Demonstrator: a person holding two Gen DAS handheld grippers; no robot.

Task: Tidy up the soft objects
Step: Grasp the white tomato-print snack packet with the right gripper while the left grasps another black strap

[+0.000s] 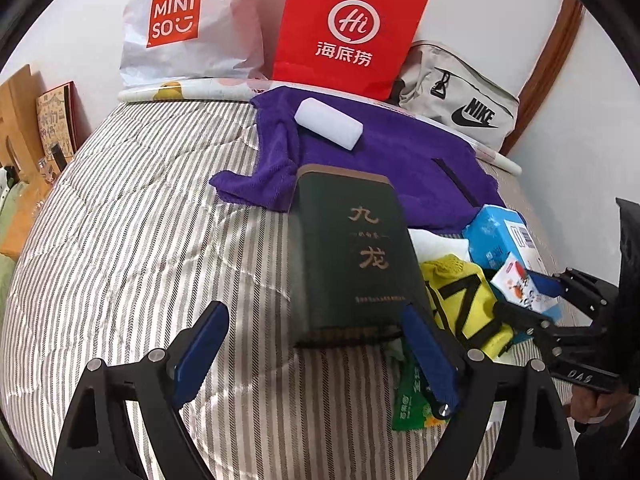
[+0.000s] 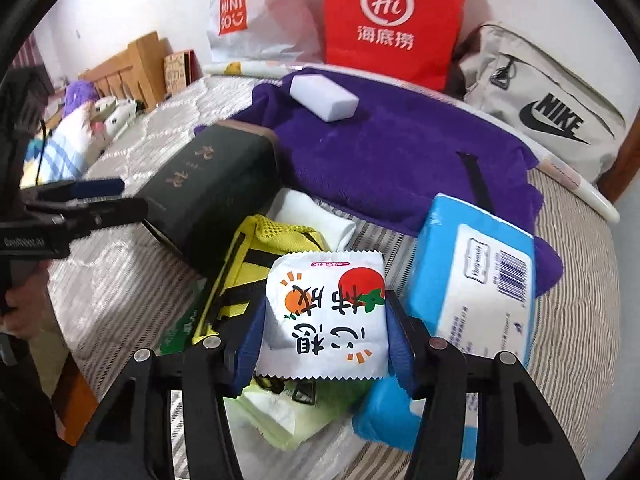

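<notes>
My right gripper [image 2: 326, 320] is shut on a white tissue pack with orange and red fruit print [image 2: 326, 316], held above a pile of soft things; it also shows in the left wrist view [image 1: 520, 286]. My left gripper [image 1: 316, 344] is open, its fingers astride the near end of a dark green box [image 1: 352, 252] without gripping it. The pile holds a yellow mesh pouch [image 2: 256, 264], a blue tissue pack [image 2: 476, 276], a white cloth [image 2: 312, 212] and a green packet [image 1: 412, 396]. A purple towel [image 2: 400, 148] lies behind with a white sponge block [image 2: 324, 96] on it.
All lies on a striped bed [image 1: 140, 220]. A Miniso bag [image 1: 180, 20], a red paper bag [image 1: 348, 28] and a Nike bag [image 1: 460, 100] lean on the wall behind. A wooden headboard [image 2: 132, 68] and plush toys [image 2: 80, 120] are at the left.
</notes>
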